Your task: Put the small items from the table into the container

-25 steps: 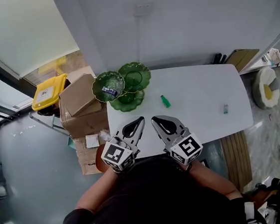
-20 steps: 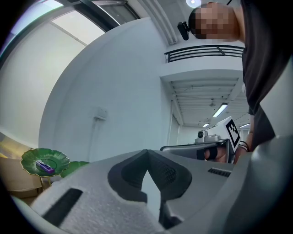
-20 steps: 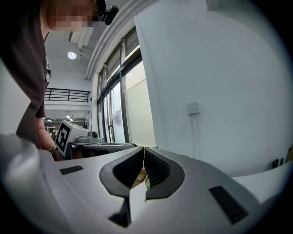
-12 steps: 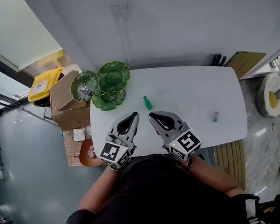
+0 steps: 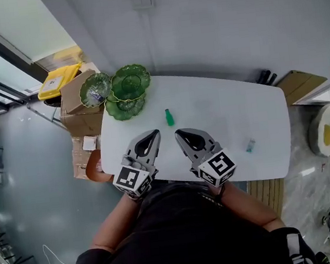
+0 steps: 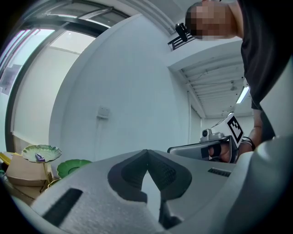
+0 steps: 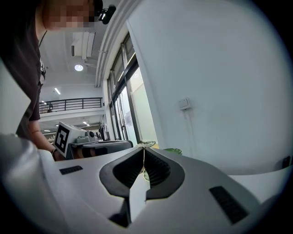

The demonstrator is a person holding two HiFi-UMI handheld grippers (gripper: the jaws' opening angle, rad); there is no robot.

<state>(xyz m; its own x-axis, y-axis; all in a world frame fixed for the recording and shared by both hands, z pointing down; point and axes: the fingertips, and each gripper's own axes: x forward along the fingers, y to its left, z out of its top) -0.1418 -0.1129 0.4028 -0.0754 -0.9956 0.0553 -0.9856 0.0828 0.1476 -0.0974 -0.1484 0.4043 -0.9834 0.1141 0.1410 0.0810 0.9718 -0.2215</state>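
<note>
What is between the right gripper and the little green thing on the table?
Nothing. In the head view, only bare white table lies between the right gripper and the little green thing.

White table (image 5: 210,108) — leaf dishes (image 5: 126,90) at corner, green item (image 5: 168,117), teal item (image 5: 250,145)

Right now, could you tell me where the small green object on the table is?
In the head view, the small green object lies on the table, left of centre, just right of the green dishes and beyond the left tongs.
</note>
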